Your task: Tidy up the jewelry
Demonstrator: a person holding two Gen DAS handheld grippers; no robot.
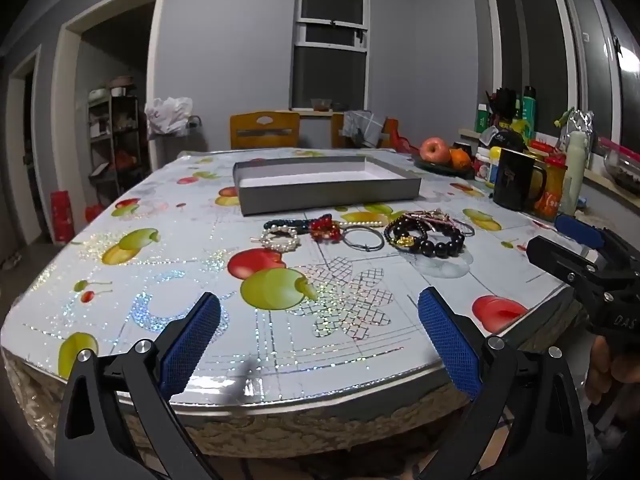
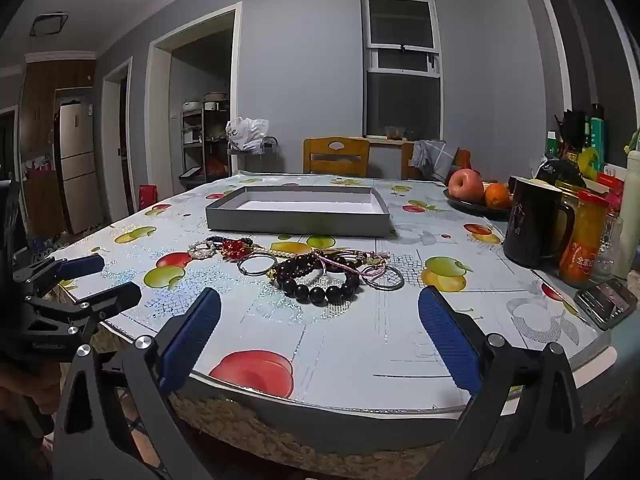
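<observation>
A pile of jewelry lies mid-table: a black bead bracelet [image 1: 434, 241] [image 2: 322, 284], a red bead piece [image 1: 325, 229] [image 2: 235, 249], a pearl bracelet [image 1: 280, 239] [image 2: 202, 249] and thin metal bangles [image 1: 363, 238] [image 2: 257, 264]. Behind it sits an empty grey shallow box [image 1: 326, 193] [image 2: 298, 222]. My left gripper [image 1: 319, 316] is open and empty over the table's near edge. My right gripper [image 2: 319, 312] is open and empty, just short of the black beads. Each gripper shows at the side of the other's view.
The table [image 1: 160, 280] has a fruit-print cover. At the right stand a black mug [image 2: 534, 226], an orange jar [image 2: 582, 240], a fruit plate [image 2: 476, 204], bottles and a phone [image 2: 606, 303]. A wooden chair [image 2: 336, 156] stands behind the table.
</observation>
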